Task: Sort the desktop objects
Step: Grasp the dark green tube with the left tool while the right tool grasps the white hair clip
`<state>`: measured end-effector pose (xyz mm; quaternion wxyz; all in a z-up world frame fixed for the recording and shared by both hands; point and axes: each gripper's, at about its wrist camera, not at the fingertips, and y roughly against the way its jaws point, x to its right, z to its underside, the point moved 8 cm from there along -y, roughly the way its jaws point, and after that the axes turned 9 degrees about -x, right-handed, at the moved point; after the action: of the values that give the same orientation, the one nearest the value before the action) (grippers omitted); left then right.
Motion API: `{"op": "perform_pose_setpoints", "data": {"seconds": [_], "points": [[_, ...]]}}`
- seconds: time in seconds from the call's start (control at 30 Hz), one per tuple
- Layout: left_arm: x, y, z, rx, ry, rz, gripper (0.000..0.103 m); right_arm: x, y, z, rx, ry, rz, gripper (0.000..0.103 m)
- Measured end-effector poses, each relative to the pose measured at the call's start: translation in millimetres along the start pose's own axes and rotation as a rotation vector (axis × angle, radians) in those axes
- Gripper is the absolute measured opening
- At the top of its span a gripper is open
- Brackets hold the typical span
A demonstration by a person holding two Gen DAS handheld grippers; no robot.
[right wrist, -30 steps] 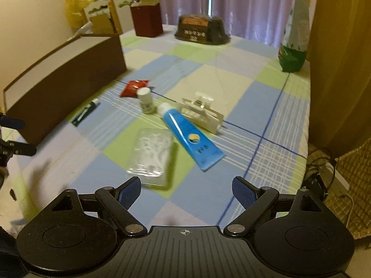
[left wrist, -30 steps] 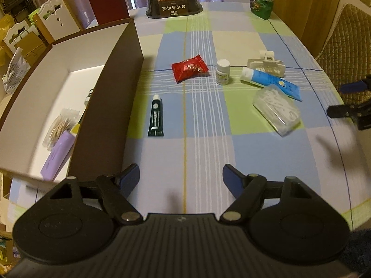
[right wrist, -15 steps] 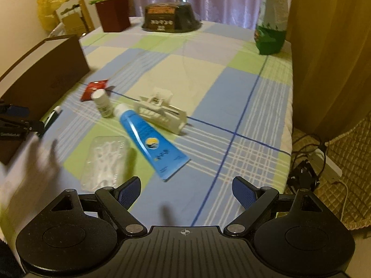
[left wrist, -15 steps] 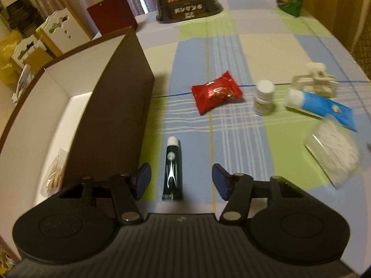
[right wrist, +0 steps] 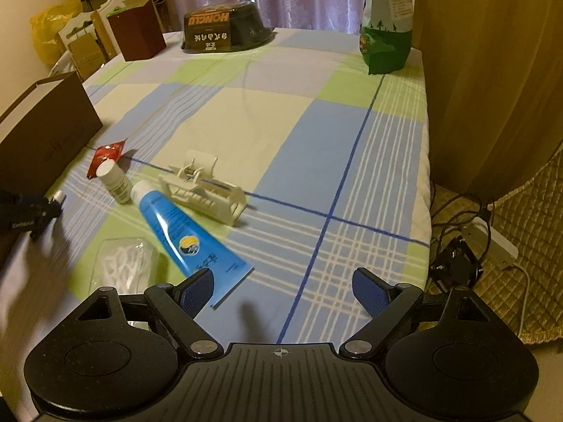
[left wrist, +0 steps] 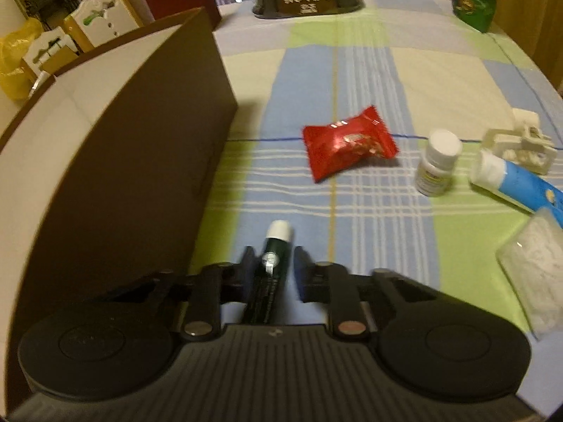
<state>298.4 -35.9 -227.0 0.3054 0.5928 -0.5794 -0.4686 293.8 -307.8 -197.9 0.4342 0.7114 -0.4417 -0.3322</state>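
Observation:
My left gripper [left wrist: 272,263] has closed in on a dark green tube [left wrist: 278,246] with a white cap, one finger tight on each side; it lies on the checked cloth beside the brown box [left wrist: 140,161]. Ahead lie a red snack packet [left wrist: 346,142], a white pill bottle [left wrist: 438,163], a blue tube [left wrist: 517,184], a white hair clip [left wrist: 520,142] and a clear pack of cotton swabs [left wrist: 535,256]. My right gripper [right wrist: 281,290] hangs open over the cloth, just right of the blue tube [right wrist: 183,232], with nothing between its fingers.
At the table's far end stand a black bowl [right wrist: 225,28], a green bag [right wrist: 387,35] and a dark red box [right wrist: 135,31]. The table's right edge [right wrist: 425,176] drops to a floor with cables. A chair stands at the right.
My left gripper moved forward and down over the green tube and its fingers narrowed around it. The right gripper drifted slightly forward and stayed open.

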Motion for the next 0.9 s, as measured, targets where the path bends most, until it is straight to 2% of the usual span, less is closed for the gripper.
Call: {"op": "perform_pose_setpoints", "data": {"seconds": [0.07,0.27,0.37,0.43,0.5,0.63,0.83,0.87,0.9], "points": [[5,5,8,-0.008,-0.011,0.02,0.013,0,-2,-3,-0.001,0.009,-0.003,0.088],[18,28,45,-0.1,-0.005,0.124,0.014,-6,-6,-12,0.009,0.09,-0.028,0.088],[15,27,43,-0.102,0.007,0.121,0.022,-12,-8,-18,0.02,0.157,-0.033,0.088],[12,22,37,-0.096,0.026,0.138,0.022,-17,-8,-24,0.038,0.213,-0.039,0.088],[13,22,35,-0.101,0.023,0.163,0.013,-23,-7,-29,0.055,0.273,-0.049,0.088],[18,25,48,-0.108,0.014,0.188,0.012,-42,-11,-39,0.083,0.432,-0.093,0.088],[20,32,64,-0.127,0.017,0.209,0.012,-68,-38,-54,0.083,0.647,-0.083,0.088],[19,32,65,-0.129,0.025,0.21,0.013,-70,-43,-57,0.08,0.67,-0.082,0.081],[17,32,67,-0.132,0.033,0.211,0.013,-72,-49,-59,0.065,0.692,-0.086,0.07]]}}
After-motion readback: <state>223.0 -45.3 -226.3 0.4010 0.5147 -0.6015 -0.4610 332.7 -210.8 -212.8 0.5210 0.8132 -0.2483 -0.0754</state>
